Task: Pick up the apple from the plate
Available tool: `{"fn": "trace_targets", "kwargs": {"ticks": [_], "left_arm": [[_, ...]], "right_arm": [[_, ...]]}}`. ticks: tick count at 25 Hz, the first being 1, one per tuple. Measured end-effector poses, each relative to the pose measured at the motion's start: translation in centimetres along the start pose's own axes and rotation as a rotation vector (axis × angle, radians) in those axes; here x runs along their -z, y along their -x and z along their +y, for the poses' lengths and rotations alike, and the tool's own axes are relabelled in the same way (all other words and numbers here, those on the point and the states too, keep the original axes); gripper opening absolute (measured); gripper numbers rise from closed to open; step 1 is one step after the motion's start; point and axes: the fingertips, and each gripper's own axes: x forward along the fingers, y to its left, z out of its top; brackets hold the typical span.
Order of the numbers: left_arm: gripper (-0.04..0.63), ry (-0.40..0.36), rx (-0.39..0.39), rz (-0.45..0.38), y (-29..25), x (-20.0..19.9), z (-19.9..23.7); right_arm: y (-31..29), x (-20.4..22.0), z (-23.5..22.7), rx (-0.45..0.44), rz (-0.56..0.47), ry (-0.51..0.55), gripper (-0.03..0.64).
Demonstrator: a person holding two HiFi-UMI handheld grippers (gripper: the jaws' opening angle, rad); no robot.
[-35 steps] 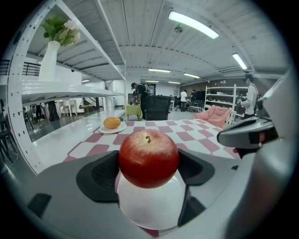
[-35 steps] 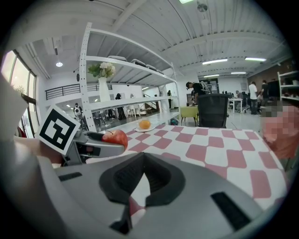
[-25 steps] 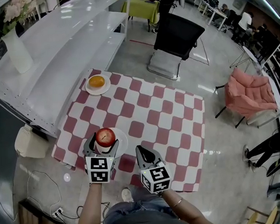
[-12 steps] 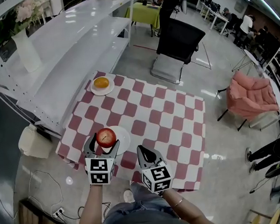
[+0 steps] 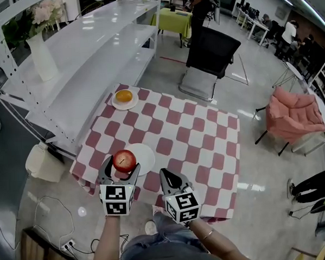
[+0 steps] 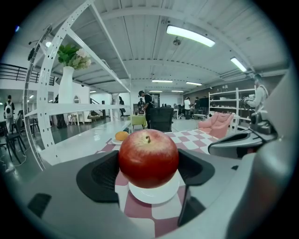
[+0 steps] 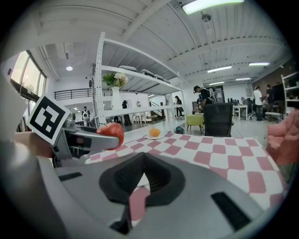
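Note:
My left gripper is shut on the red apple, which hangs well above the white plate on the checked table. In the left gripper view the apple fills the space between the two black pads, with the plate showing small below it. My right gripper is beside the left one over the table's near edge, shut with nothing held; its pads meet. From the right gripper view the apple shows at the left in the other gripper.
A second white plate with an orange sits at the table's far left corner. The red-and-white checked table stands beside white shelving. A black chair and a pink armchair stand beyond it.
The left gripper has risen with the apple, and the table looks smaller and farther below. The right gripper kept its place beside the left.

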Motion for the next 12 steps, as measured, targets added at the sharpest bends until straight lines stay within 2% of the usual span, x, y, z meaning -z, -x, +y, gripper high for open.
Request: {"fn": "trace_targets", "kwargs": {"ticks": [12], "left_arm": [[0.391,0.030,-0.013,-0.011,4.1,0.9,0.0]], "right_arm": [[2.0,0.0,2.4,-0.008,-0.020,0.025,0.009]]}}
